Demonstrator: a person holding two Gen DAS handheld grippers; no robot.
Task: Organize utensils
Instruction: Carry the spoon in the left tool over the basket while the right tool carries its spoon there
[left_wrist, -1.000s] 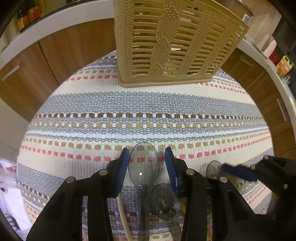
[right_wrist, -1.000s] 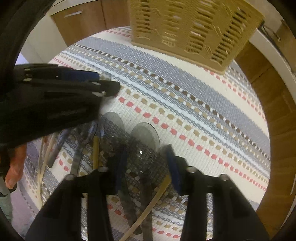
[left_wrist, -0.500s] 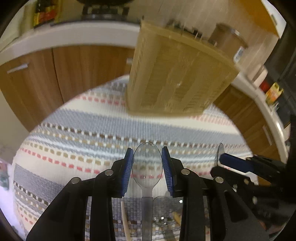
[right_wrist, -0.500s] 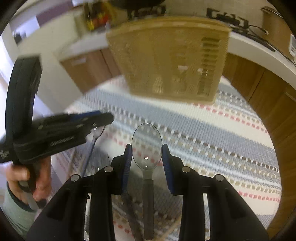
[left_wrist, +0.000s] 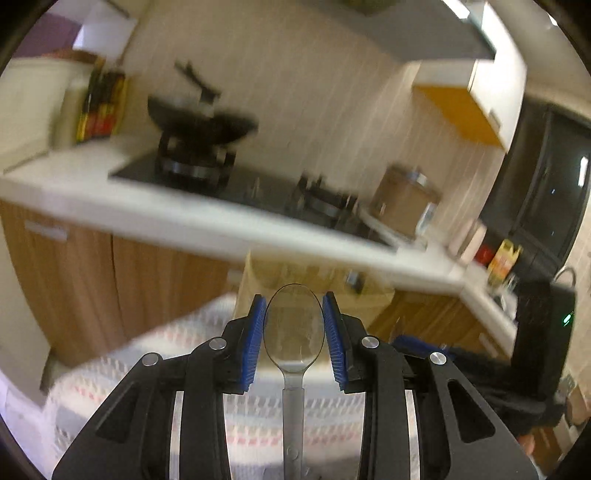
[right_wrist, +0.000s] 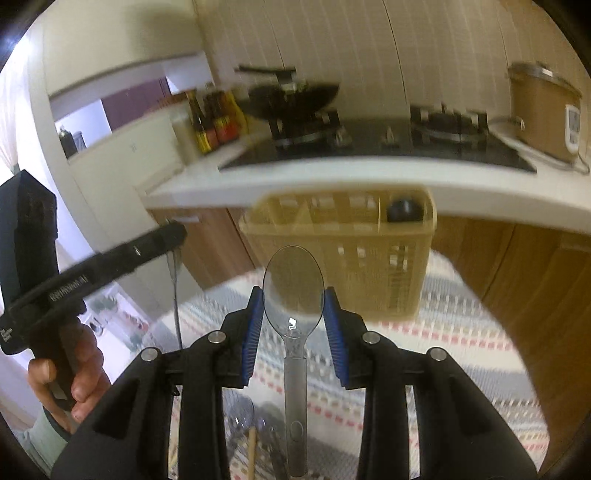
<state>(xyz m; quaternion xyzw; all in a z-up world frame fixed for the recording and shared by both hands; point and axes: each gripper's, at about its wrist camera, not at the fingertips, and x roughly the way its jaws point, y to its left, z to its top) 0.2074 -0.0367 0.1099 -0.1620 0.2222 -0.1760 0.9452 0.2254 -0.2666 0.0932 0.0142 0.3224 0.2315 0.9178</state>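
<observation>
My left gripper (left_wrist: 294, 328) is shut on a clear plastic spoon (left_wrist: 293, 332), bowl pointing forward, lifted above the striped mat (left_wrist: 155, 362). My right gripper (right_wrist: 293, 317) is shut on another clear plastic spoon (right_wrist: 293, 291), also raised. The tan slotted utensil basket (right_wrist: 343, 251) stands ahead on the mat (right_wrist: 424, 354); it shows blurred behind the spoon in the left wrist view (left_wrist: 258, 288). A dark round object (right_wrist: 402, 211) sits in the basket's right compartment. The left gripper also shows at the left of the right wrist view (right_wrist: 162, 236).
More utensils, including a wooden stick (right_wrist: 252, 454), lie on the mat below my right gripper. Behind the basket are wooden cabinets (right_wrist: 517, 266) and a white counter (right_wrist: 332, 184) with a stove, a wok (right_wrist: 291, 96), sauce bottles (right_wrist: 218, 122) and a cooker (right_wrist: 543, 110).
Both grippers closed on a clear spoon each and lifted them off the mat, tilting upward so the views now show the counter and the basket's open top.
</observation>
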